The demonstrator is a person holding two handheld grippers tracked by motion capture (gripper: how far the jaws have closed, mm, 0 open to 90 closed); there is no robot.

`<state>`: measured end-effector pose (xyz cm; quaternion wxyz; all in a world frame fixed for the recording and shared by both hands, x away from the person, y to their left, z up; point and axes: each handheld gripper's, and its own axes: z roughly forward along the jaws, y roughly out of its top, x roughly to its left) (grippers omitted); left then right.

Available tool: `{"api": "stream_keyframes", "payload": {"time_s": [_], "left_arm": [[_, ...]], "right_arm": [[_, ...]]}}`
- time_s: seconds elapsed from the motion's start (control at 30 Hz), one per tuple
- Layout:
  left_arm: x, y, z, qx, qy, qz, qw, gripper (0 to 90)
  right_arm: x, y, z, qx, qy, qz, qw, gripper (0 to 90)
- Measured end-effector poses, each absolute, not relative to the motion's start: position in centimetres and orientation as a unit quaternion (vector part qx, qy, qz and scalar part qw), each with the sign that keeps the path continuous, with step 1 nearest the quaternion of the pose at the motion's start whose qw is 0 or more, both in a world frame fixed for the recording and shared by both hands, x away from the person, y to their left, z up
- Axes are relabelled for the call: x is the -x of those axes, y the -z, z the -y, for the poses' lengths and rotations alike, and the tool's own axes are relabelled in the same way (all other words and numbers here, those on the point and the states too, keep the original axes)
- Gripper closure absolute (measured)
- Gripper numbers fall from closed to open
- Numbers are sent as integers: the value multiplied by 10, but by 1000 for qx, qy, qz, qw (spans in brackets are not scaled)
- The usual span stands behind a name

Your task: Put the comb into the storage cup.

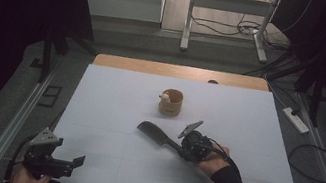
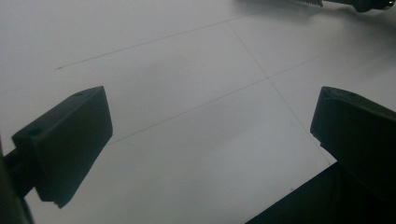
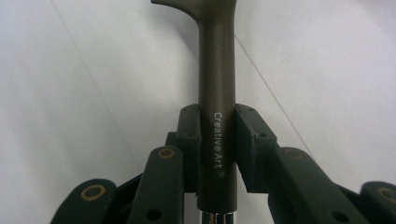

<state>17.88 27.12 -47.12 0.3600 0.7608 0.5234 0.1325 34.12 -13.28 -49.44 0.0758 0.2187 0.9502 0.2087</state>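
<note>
While the right gripper (image 1: 183,149) clamps its jaws on the spatula (image 1: 157,135) handle, blade lying leftward on the desk (image 1: 257,118), the left gripper (image 1: 68,163) waits wide open, well apart.

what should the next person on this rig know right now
Right gripper: jaws shut on the dark brush handle, brush head low over the white mat.
Left gripper: jaws open, holding nothing, at the mat's near left corner.
Wooden cup stands upright mid-mat, beyond the brush, something small and pale at its rim.
Done: brush gripped. Left: probably taking it to the cup.
</note>
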Motion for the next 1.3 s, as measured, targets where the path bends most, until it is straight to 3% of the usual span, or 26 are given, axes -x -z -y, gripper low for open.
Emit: {"api": "stream_keyframes", "payload": {"time_s": [0.53, 1.3], "left_arm": [[-200, 460, -258, -765, -124, -463, 431, 0], [-257, 438, -225, -765, -90, -437, 464, 0]], "right_arm": [[-321, 474, 148, -184, -254, -944, 101, 723], [-300, 451, 174, -168, -303, -929, 127, 723]]}}
